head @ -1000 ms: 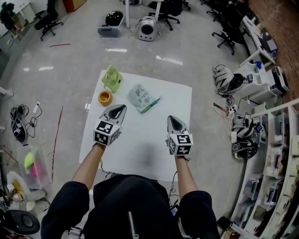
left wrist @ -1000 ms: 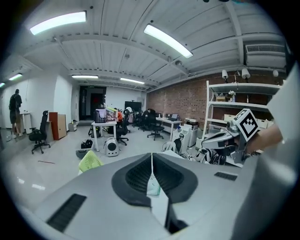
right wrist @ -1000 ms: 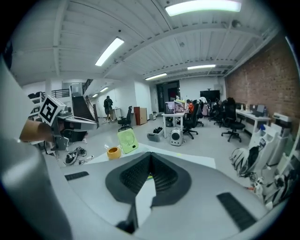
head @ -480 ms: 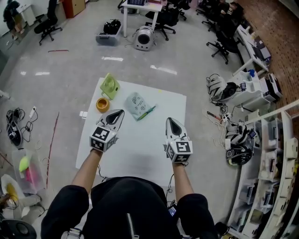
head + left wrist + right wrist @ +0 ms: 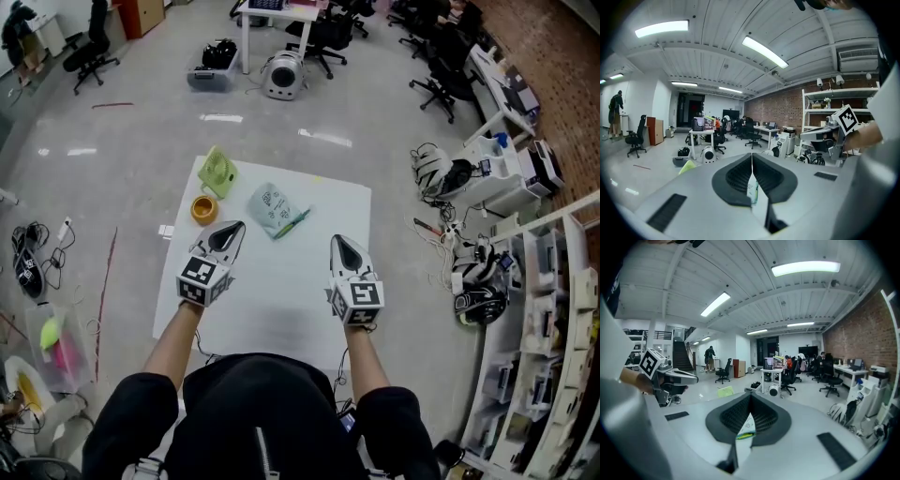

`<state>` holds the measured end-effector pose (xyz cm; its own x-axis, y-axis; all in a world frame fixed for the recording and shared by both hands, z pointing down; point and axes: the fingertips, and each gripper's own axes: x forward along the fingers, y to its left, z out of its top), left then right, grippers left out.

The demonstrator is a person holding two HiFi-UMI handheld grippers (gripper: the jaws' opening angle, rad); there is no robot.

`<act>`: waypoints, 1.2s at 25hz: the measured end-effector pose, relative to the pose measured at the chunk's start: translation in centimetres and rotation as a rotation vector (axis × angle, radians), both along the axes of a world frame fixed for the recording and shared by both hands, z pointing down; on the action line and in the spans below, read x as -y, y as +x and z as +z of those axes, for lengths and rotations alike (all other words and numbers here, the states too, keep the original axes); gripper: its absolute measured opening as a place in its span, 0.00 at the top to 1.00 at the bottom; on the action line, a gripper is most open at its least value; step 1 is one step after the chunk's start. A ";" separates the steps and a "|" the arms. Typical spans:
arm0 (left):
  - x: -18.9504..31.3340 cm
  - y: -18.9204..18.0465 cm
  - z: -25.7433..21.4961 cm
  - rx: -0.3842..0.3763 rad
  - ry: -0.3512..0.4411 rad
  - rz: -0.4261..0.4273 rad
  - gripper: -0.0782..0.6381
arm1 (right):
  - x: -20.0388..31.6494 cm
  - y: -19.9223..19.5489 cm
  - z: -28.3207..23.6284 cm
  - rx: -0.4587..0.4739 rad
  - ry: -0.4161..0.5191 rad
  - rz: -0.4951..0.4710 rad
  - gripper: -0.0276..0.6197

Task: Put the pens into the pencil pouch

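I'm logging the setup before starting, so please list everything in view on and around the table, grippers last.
table: one, white, mid-floor
pouch: one, pale green, table's far part
pen: one, green, at pouch's right edge
cup: one, orange, table's far left edge
fan: one, light green, table's far left corner
chairs: several, black, far floor
left gripper: one, grey-black, shut, empty, over table's left
right gripper: one, grey-black, shut, empty, over table's right
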<state>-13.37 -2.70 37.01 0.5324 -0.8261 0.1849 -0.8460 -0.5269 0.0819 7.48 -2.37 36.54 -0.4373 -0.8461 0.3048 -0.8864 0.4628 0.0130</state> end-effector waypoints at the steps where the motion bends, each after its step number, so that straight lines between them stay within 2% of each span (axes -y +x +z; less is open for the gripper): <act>1: 0.0 0.0 0.0 0.000 0.000 0.002 0.85 | -0.1 -0.1 0.0 -0.001 -0.002 0.001 0.94; 7: 0.0 0.3 0.1 -0.001 -0.003 0.006 0.85 | -0.1 0.6 1.8 0.008 0.018 -0.005 0.94; 21: -0.8 -0.4 2.1 -0.026 -0.067 -0.001 0.85 | 0.0 0.0 1.5 0.031 -0.041 0.028 0.94; 30: 0.0 0.7 2.3 -0.026 -0.071 0.012 0.85 | 1.0 -0.3 2.2 0.054 0.002 0.011 0.94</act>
